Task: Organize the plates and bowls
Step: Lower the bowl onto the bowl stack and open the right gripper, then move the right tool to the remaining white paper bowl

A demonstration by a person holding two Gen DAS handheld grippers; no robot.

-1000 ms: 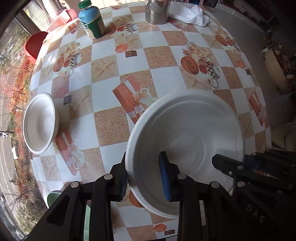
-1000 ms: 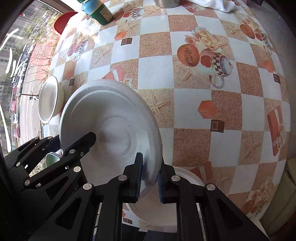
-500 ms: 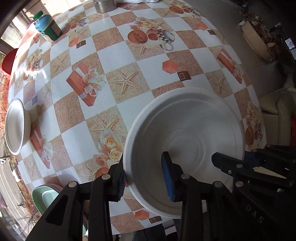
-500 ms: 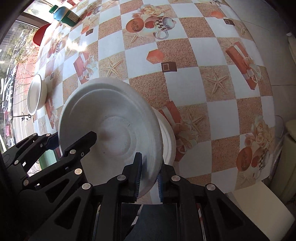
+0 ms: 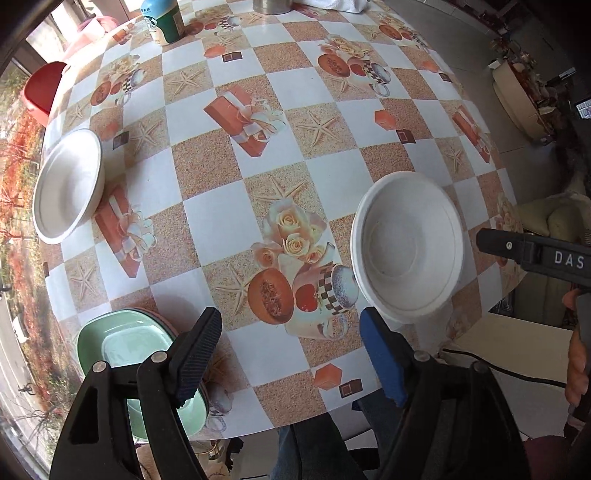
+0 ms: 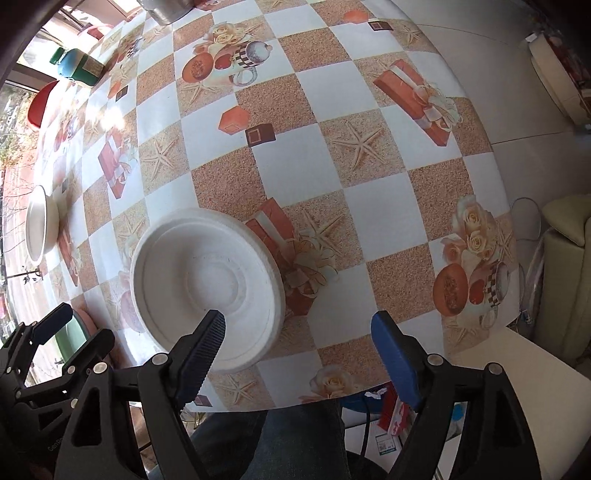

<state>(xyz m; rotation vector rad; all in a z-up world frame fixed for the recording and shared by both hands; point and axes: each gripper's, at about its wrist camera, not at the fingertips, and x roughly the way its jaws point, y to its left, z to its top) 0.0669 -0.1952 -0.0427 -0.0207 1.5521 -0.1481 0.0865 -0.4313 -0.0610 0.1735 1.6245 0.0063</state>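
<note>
A white bowl stack [image 5: 406,247] sits near the table's front right edge; it also shows in the right wrist view [image 6: 207,291], with a white plate on top. Another white bowl [image 5: 68,184] lies at the left edge, also seen in the right wrist view [image 6: 40,225]. A green plate [image 5: 125,350] on a pink one sits at the front left. My left gripper [image 5: 291,350] is open and empty above the front edge. My right gripper [image 6: 299,350] is open and empty, its left fingertip over the stack's rim.
A green bottle [image 5: 164,18] and a metal pot [image 5: 271,4] stand at the far side of the patterned table [image 5: 280,147]. A red stool [image 5: 40,88] is beyond the left edge. A sofa [image 6: 565,266] is on the right.
Both grippers have opened and let go of the white bowl and plate, which now rest stacked on the table. Both grippers have pulled back toward the front edge.
</note>
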